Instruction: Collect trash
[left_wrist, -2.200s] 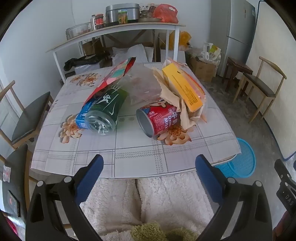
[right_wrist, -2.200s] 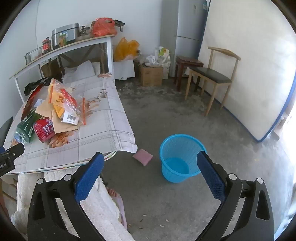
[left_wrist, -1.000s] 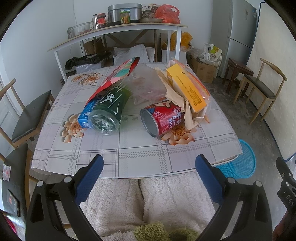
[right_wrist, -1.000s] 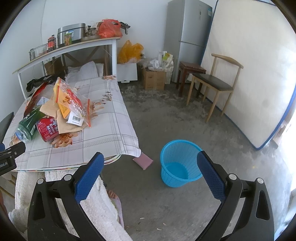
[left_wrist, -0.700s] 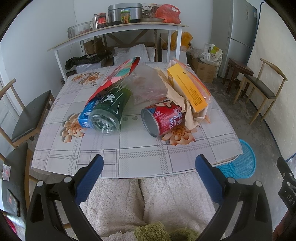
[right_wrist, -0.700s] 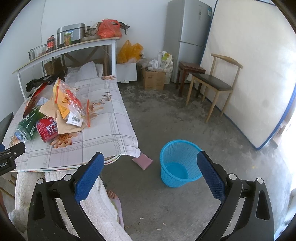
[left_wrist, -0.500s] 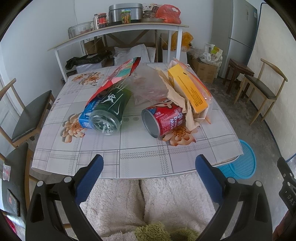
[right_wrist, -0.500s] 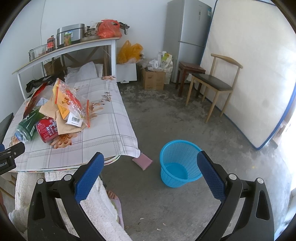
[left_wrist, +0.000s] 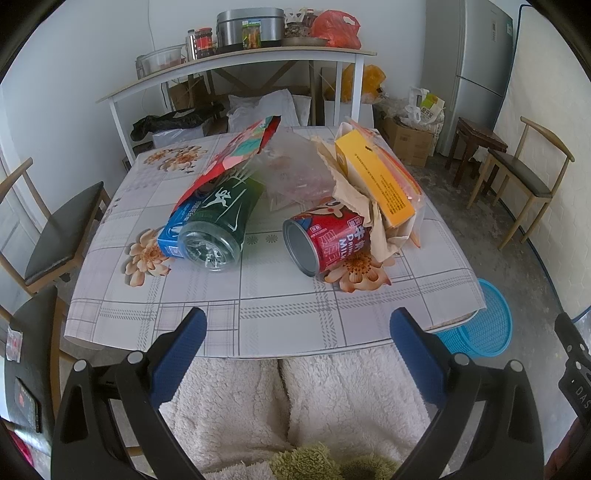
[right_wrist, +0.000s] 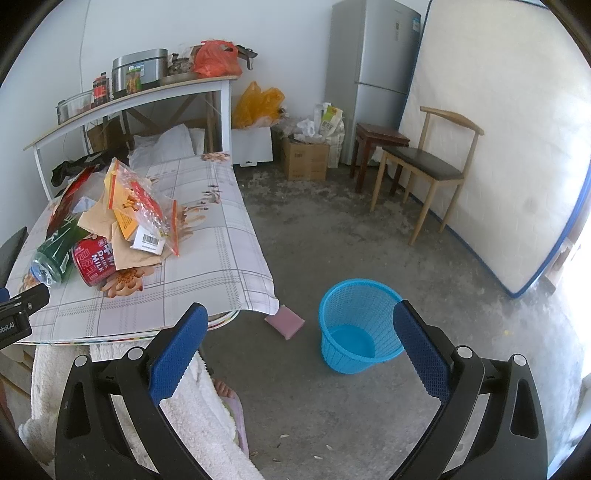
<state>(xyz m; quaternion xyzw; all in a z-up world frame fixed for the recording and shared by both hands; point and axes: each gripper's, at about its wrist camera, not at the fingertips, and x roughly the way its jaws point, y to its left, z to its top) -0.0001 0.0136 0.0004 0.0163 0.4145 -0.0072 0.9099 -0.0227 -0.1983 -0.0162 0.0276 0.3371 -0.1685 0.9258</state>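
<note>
Left gripper (left_wrist: 297, 332) held low at the near edge of the table (left_wrist: 258, 306), jaws spread wide, nothing between them; fleece-clad legs (left_wrist: 295, 398) show below it. Trash sits in a heap mid-table. Green bottle (left_wrist: 218, 225) lies on its side, base toward the camera, resting against a blue carton (left_wrist: 171, 232) on its left, with a red foil bag (left_wrist: 240, 151) leaning over both. Red can (left_wrist: 325, 236) also on its side, open end toward the camera, apart from the bottle. Brown paper (left_wrist: 369, 206) crumpled behind and over the can; yellow box (left_wrist: 373, 184) propped on the paper, tilted. Clear plastic bag (left_wrist: 295, 170) between the foil bag and the box. Right gripper (right_wrist: 297, 332) hangs off the table's right side over the concrete floor, jaws likewise wide apart and empty. Blue basket (right_wrist: 360, 325) stands upright on the floor, near the table corner, nothing seen inside it. Pink sponge (right_wrist: 284, 321) lies on the floor between the table edge and the basket. Wooden chair (right_wrist: 424, 166) and fridge (right_wrist: 373, 74) stand well beyond.
</note>
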